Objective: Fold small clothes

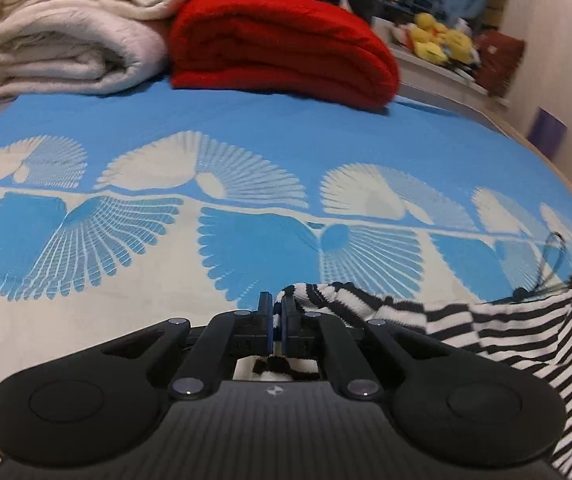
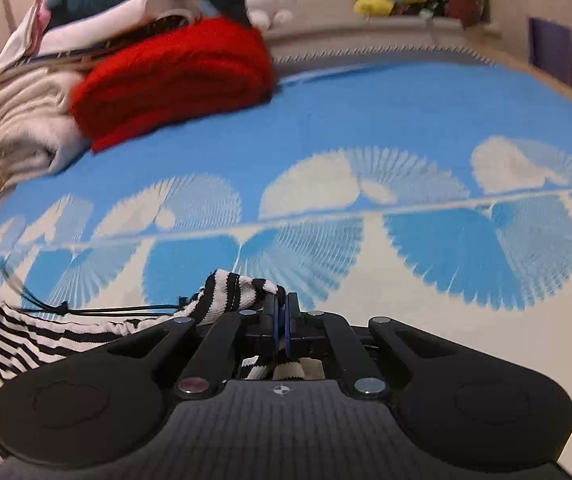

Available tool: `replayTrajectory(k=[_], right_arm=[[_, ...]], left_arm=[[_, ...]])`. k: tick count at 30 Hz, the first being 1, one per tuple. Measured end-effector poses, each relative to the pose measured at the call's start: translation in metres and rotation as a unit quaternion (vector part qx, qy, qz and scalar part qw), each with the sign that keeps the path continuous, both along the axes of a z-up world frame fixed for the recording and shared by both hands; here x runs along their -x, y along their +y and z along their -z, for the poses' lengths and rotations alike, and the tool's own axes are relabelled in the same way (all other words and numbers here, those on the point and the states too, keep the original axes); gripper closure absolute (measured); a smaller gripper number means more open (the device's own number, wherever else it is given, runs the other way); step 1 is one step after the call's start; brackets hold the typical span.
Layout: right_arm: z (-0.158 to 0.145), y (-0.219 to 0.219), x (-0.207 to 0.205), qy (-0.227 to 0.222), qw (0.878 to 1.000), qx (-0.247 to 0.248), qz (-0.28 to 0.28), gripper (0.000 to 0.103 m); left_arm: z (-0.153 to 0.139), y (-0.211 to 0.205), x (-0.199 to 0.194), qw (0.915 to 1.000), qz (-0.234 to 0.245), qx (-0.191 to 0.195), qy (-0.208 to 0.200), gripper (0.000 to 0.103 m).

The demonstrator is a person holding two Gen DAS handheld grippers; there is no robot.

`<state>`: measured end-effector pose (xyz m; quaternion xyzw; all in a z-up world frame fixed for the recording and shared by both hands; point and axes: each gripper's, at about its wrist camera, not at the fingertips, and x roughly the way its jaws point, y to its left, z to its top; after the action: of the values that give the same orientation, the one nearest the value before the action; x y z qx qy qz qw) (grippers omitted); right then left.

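A black-and-white striped garment (image 1: 505,332) with a thin dark drawstring (image 1: 549,264) hangs stretched between my two grippers above the bed. My left gripper (image 1: 277,312) is shut on one corner of it, the cloth running off to the right. In the right wrist view the same garment (image 2: 26,336) runs off to the left, and my right gripper (image 2: 284,314) is shut on its other bunched corner (image 2: 238,292). Striped cloth also shows under both grippers' fingers.
The bed has a blue and cream fan-patterned cover (image 1: 246,148). At its far end lie a folded red blanket (image 1: 282,48) and a folded cream blanket (image 1: 74,32), with other stacked clothes behind. Yellow plush toys (image 1: 441,40) sit on a ledge. A wall (image 1: 565,80) runs along the right.
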<state>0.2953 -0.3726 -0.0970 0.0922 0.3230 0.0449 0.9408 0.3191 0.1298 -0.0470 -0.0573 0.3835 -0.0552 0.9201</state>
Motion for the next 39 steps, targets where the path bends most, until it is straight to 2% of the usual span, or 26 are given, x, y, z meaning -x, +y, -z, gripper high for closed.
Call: replayTrajectory(k=[2,4,6,7,8,9,11,12,14,16,18,22,28,29,30,31,32,35,37,39], right_arm=[[0.005,0.001,-0.004,0.004,1.0,0.007,0.005,0.101],[0.018,0.007,-0.01,0.034,0.999,0.031,0.002,0.1],[0.031,0.009,-0.015,0.07,0.996,0.048,0.006,0.094],[0.035,0.008,-0.016,0.085,0.996,0.04,0.007,0.089],[0.036,0.005,-0.016,0.096,0.995,0.029,0.012,0.083],[0.034,0.003,-0.013,0.096,0.995,0.021,0.021,0.079],[0.024,-0.004,-0.002,0.089,0.996,-0.004,0.028,0.055],[0.02,-0.008,0.003,0.091,0.995,-0.023,0.029,0.05],[0.016,-0.018,0.016,0.107,0.992,-0.061,0.021,0.048],[0.016,-0.024,0.03,0.131,0.989,-0.076,0.006,0.048],[0.016,-0.026,0.045,0.144,0.987,-0.069,-0.009,0.048],[0.024,-0.031,0.076,0.187,0.98,-0.054,-0.04,0.048],[0.043,-0.022,0.11,0.243,0.967,-0.02,-0.078,0.05],[0.044,-0.02,0.113,0.246,0.966,-0.015,-0.082,0.059],[0.044,-0.019,0.116,0.247,0.965,-0.008,-0.086,0.07],[0.041,-0.019,0.118,0.242,0.966,-0.008,-0.09,0.085],[0.034,-0.023,0.119,0.23,0.969,-0.02,-0.088,0.091],[0.002,-0.042,0.126,0.169,0.98,-0.079,-0.073,0.094],[-0.009,-0.055,0.134,0.157,0.979,-0.113,-0.059,0.094],[-0.005,-0.054,0.139,0.178,0.98,-0.071,-0.048,0.094]], left_arm=[[0.011,-0.007,-0.006,0.9997,0.011,-0.009,0.02,0.098],[0.02,-0.013,-0.008,0.9978,0.029,-0.026,0.054,0.095],[0.022,-0.012,-0.009,0.9954,0.03,-0.034,0.085,0.083],[0.021,-0.007,-0.01,0.9942,0.028,-0.02,0.102,0.067],[0.018,0.0,-0.008,0.993,0.025,-0.001,0.115,0.059],[0.014,0.008,-0.005,0.9917,0.023,0.017,0.126,0.057],[0.005,0.022,0.005,0.99,0.021,0.034,0.135,0.05],[0.001,0.028,0.011,0.9894,0.022,0.042,0.137,0.048],[-0.004,0.042,0.026,0.9866,0.03,0.066,0.147,0.045],[-0.005,0.046,0.039,0.9827,0.043,0.081,0.161,0.045],[-0.003,0.05,0.055,0.9803,0.057,0.086,0.169,0.045],[0.007,0.05,0.088,0.9743,0.094,0.069,0.193,0.045],[0.043,0.051,0.11,0.9628,0.089,0.044,0.251,0.047],[0.046,0.05,0.111,0.9623,0.086,0.041,0.255,0.052],[0.046,0.048,0.111,0.9637,0.083,0.039,0.251,0.065],[0.044,0.047,0.112,0.9631,0.085,0.052,0.25,0.098],[0.038,0.047,0.113,0.964,0.085,0.062,0.244,0.099],[0.003,0.046,0.121,0.9756,0.099,0.04,0.192,0.099],[-0.018,0.051,0.13,0.979,0.094,0.033,0.178,0.099],[-0.022,0.05,0.144,0.9789,0.095,0.008,0.181,0.099]])
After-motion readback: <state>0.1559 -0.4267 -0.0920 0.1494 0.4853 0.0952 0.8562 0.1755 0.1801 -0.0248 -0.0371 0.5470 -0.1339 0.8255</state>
